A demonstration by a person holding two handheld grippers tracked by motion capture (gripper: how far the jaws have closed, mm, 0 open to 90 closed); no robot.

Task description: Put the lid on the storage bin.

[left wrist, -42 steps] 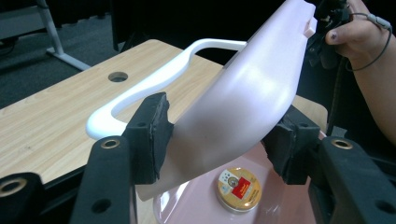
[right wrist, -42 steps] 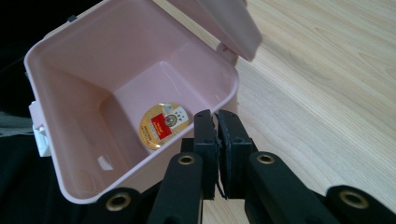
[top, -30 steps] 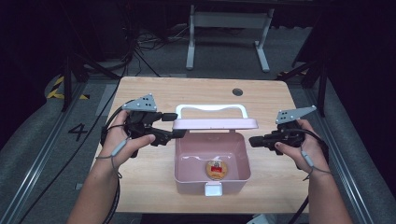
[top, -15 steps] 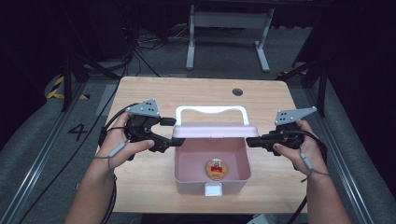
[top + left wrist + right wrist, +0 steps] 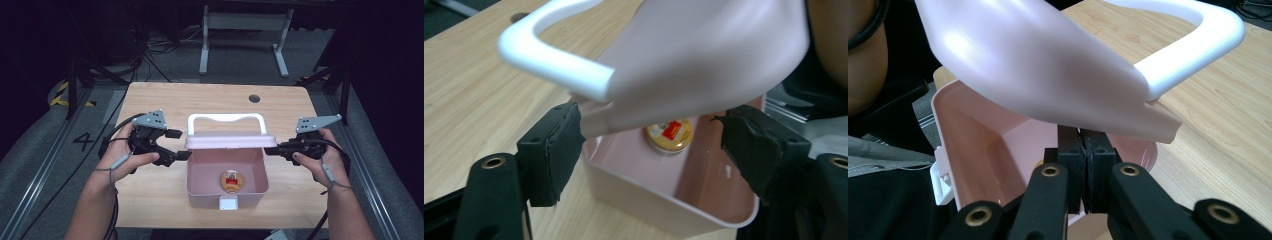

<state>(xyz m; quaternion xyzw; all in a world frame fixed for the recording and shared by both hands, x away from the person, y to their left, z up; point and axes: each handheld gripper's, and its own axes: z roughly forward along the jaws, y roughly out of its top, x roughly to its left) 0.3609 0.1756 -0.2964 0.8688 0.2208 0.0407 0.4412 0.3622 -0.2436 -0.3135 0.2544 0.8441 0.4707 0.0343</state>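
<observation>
Pink plastic, likely light and stiff: taking box lid (image 5: 230,141) by its rim. Just opening left tongs (image 5: 183,155) around its corner, gripping nothing; pressing right tongs (image 5: 268,150) shut beneath.

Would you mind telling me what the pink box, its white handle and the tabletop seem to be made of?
The pink lidded box looks like moulded plastic: smooth, thin walls and a soft sheen in the left gripper view. Its white curved handle seems glossier plastic, with rounded edges. The pale wooden tabletop shows grain lines, so wood or a wood-look laminate; I cannot tell which.
</observation>
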